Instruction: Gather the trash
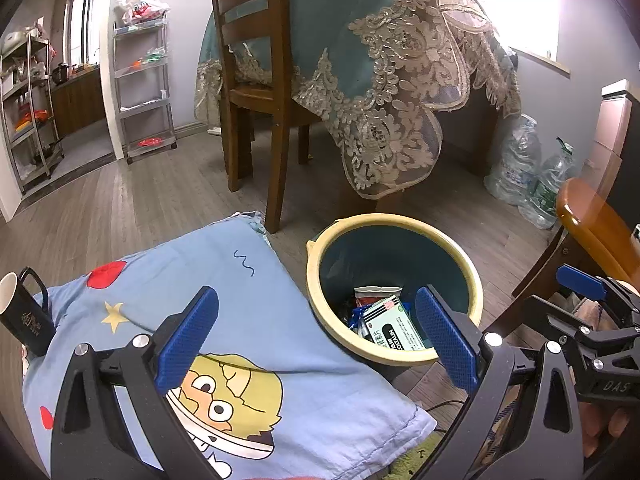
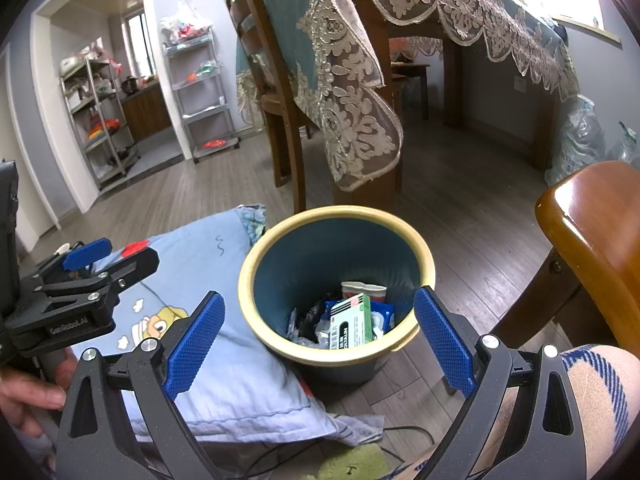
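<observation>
Both blue-padded tools, left tool (image 1: 316, 336) and right tool (image 2: 318, 334), hang wide and empty. Beyond them, the green-and-white cardboard box (image 2: 351, 320) lies among wrappers in the cream-rimmed teal plastic bin (image 2: 256, 268); light, crushable, best pinched across its flat faces.

Grey plank floor (image 2: 460, 208), wooden chair (image 1: 256, 80), lace-draped table (image 1: 380, 60), metal shelves (image 1: 146, 84), bright window (image 1: 512, 0).

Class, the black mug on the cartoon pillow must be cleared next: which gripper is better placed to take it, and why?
Left. The left gripper is open over the pillow, with the black mug on its side. The right gripper, also open, faces the bin.
</observation>
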`<action>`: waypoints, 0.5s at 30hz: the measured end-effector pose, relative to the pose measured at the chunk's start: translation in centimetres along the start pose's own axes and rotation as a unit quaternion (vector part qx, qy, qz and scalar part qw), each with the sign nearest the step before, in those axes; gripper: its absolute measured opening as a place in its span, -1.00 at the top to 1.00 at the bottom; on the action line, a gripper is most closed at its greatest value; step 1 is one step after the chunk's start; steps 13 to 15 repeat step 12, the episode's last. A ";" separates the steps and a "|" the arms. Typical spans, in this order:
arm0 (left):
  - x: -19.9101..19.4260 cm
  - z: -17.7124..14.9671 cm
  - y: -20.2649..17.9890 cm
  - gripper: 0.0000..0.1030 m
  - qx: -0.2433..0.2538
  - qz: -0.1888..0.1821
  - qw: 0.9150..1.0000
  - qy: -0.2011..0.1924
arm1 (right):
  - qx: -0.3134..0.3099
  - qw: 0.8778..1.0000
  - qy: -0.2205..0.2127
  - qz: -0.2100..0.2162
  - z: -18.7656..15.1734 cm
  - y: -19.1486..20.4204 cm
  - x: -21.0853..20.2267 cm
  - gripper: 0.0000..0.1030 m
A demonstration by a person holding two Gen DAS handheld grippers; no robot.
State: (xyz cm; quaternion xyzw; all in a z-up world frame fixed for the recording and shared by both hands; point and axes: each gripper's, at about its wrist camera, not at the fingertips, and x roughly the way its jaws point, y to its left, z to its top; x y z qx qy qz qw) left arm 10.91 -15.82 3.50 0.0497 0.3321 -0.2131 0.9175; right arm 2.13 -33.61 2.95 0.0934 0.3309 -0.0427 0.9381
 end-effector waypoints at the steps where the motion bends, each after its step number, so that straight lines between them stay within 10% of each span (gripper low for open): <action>1: 0.0 0.0 0.0 -0.89 0.000 -0.002 1.000 -0.002 | -0.001 1.000 0.000 0.000 0.0 0.0 0.0 -0.84; 15: 0.5 -0.4 0.5 -0.89 -0.005 0.005 1.000 0.010 | 0.000 1.000 0.000 0.001 0.0 0.0 0.0 -0.85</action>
